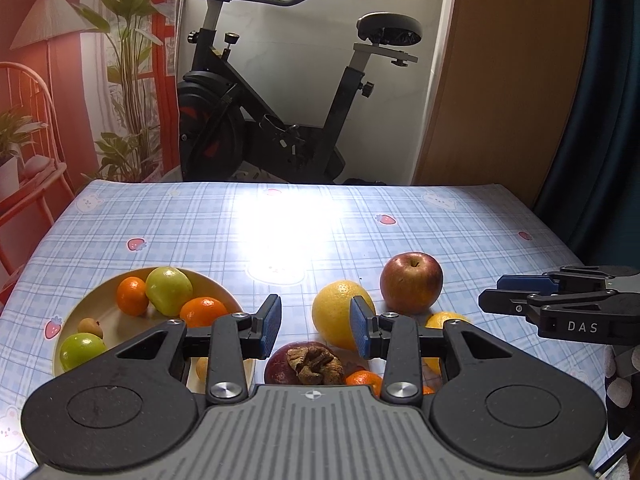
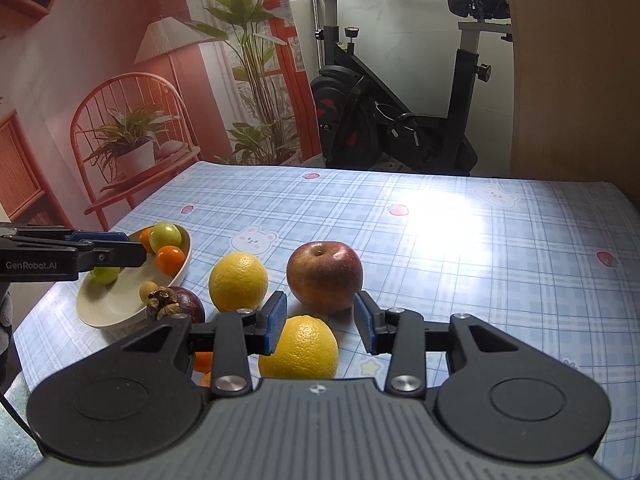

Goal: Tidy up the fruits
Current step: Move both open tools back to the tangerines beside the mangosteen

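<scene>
Both grippers hang empty, jaws spread: the left gripper (image 1: 315,326) hovers above the leathery purple mangosteen (image 1: 305,364), likely lining up a pick, the right gripper (image 2: 321,322) above a pebbly yellow orange (image 2: 299,348). The glossy apple (image 2: 324,275) waits loose on the slick plaid tablecloth (image 2: 480,248) (five fruits already in the cream bowl (image 1: 108,322)).
</scene>
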A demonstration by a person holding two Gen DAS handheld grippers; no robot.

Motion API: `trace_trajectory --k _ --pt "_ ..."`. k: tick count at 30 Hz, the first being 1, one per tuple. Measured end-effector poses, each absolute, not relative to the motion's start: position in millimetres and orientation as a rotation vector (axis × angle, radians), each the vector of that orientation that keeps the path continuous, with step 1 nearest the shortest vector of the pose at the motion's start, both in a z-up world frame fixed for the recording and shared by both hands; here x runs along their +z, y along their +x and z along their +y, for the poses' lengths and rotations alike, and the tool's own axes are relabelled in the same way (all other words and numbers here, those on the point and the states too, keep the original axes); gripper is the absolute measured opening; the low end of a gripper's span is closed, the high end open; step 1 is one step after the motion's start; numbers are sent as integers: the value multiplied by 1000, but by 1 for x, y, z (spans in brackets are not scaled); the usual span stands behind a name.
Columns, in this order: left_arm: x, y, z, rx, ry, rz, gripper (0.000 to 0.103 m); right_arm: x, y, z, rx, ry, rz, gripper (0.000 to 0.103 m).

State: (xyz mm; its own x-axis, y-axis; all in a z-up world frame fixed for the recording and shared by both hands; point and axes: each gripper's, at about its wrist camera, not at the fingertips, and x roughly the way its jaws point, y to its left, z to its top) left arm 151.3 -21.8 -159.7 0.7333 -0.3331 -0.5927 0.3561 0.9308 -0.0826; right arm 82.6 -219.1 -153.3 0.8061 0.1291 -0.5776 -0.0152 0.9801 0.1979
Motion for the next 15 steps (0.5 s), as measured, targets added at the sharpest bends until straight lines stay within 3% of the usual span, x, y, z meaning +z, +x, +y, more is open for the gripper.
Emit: trace_trajectory --k 15 --pt "-166 151 -18 -400 26 693 40 -167 75 -219 79 185 663 41"
